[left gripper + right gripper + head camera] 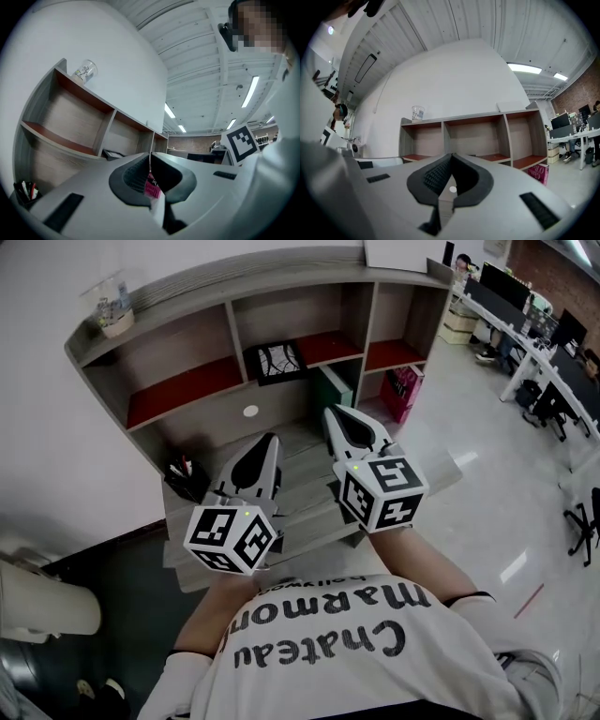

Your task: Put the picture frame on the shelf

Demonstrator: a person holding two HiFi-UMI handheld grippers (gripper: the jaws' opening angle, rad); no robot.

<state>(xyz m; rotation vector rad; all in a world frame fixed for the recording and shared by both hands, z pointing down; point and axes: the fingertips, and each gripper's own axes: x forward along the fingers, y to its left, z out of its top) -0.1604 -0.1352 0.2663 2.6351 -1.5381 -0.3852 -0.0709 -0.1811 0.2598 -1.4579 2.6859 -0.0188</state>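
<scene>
The left gripper and right gripper both had jaws pressed together, empty. The picture frame sat in the shelf's middle compartment.

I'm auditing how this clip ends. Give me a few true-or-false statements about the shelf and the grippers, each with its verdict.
1. The picture frame stands in the middle compartment of the shelf. True.
2. One gripper holds the frame. False: the right gripper and the left gripper are both shut on nothing.
3. A clear cup sits on top of the shelf. True.
4. The pen holder stands in the right compartment. False: the pen holder is on the desk surface at the left.
</scene>
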